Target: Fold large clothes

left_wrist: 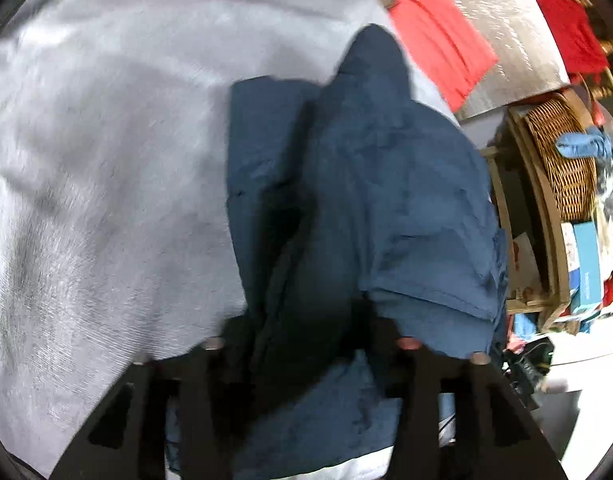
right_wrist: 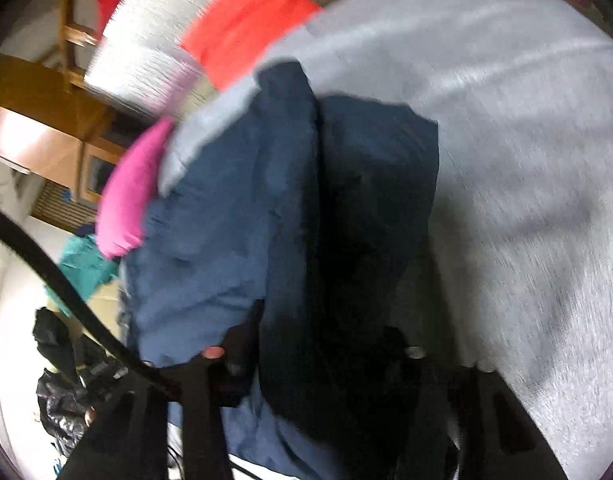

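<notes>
Navy garment [left_wrist: 358,200] is bunched directly ahead of both hand-held grippers, long axis running away along the fingers, over grey sheet [left_wrist: 106,160]. Left hand-held gripper [left_wrist: 310,344] and right hand-held gripper [right_wrist: 318,350] are each seen spread with navy cloth between the fingers; neither is nearer. Actual pinch cannot be told: fingertips are buried in dark folds, frames blurred. Garment edges are hidden.

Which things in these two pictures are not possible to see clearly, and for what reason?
- Tips of the left tongs, left wrist view: buried in the navy garment; the grip cannot be judged.
- Tips of the right tongs, right wrist view: covered by the navy garment in shadow.
- Grey cloth, both views: motion blur; edges cut off by the frame.
- Wicker basket, left wrist view: contents small and blurred.
</notes>
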Available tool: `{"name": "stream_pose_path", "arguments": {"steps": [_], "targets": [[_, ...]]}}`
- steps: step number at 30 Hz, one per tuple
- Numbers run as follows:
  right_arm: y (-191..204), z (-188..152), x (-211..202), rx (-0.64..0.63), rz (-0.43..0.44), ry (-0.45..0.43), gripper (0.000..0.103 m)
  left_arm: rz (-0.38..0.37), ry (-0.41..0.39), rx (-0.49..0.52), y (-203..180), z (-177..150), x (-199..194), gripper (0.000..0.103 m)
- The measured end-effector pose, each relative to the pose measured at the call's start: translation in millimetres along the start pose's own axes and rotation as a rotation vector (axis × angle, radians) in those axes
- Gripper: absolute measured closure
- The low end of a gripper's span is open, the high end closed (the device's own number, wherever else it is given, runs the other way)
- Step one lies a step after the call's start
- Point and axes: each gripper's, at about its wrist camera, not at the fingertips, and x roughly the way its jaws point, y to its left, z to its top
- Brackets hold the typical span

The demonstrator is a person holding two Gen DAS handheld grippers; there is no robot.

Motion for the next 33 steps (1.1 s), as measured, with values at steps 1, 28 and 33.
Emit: {"name": "stream_pose_path", "arguments": {"steps": [1, 28, 33], "targets": [[3, 4, -4, -0.006, -0.006, 0.014, 0.045, -0.016, 0.008, -0.034, 6, 3, -2, 0.047], [70, 115, 28, -0.129, -0.113, -0.233, 0.088, 0.228, -0.346, 0.138, -76, 84, 23, 0.083], [57, 119, 52, -0.084, -0.174, -0.231, 0.082, 0.300, -0.335, 0.146, -73, 88, 35, 0.076]]}}
